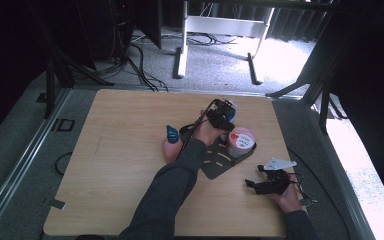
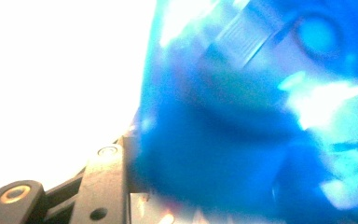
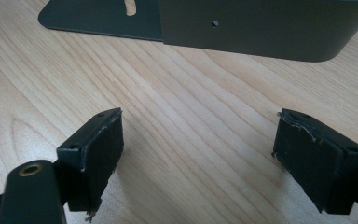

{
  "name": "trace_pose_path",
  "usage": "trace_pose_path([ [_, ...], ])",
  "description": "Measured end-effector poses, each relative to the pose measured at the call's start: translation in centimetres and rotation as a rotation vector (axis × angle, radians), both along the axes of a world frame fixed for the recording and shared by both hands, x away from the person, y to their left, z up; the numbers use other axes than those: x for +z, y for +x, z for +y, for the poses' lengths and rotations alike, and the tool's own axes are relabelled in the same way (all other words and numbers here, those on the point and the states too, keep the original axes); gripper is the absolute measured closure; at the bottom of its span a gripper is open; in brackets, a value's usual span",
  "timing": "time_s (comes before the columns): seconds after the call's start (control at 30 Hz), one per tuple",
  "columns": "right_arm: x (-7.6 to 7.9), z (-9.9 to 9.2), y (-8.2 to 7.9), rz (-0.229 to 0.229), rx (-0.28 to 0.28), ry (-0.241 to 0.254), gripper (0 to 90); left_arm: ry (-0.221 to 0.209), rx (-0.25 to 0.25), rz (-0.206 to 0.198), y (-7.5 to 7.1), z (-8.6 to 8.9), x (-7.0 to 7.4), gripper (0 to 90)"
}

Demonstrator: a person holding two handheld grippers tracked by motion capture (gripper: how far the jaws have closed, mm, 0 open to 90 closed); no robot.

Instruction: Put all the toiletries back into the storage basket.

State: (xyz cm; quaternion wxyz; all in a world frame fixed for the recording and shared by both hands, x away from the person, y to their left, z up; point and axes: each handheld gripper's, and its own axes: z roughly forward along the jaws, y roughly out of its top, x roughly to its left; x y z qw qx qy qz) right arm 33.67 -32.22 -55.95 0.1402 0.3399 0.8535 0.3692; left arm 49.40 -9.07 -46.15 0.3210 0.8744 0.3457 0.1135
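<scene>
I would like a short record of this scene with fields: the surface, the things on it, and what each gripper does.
surface: wooden table
rack: dark metal rack near the table's middle
in rack: white tub with red label
beside rack: pink bottle with blue cap, upright
left gripper: at a translucent blue container that sits between its jaws; grip cannot be confirmed
right gripper: open, nothing between the jaws, just above the table, facing the rack
</scene>
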Motion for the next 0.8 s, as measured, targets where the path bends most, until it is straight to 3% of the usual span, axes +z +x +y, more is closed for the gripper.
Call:
trace_pose_path([
  [0.17,0.0,0.0,0.0,-0.001,0.002,-0.001,15.7,0.019,0.007,0.000,-0.1,-0.3,-0.5,52.3],
  [0.5,0.0,0.0,0.0,0.001,0.002,0.000,15.7,-0.047,0.024,-0.004,0.0,0.0,-1.0,54.5],
  [0.63,0.0,0.0,0.0,0.001,0.002,0.000,15.7,-0.062,0.023,0.020,0.1,0.2,-1.1,53.1],
  [0.8,0.0,0.0,0.0,0.000,0.002,0.000,15.7,-0.037,0.016,0.052,-0.1,0.2,-1.4,46.3],
])
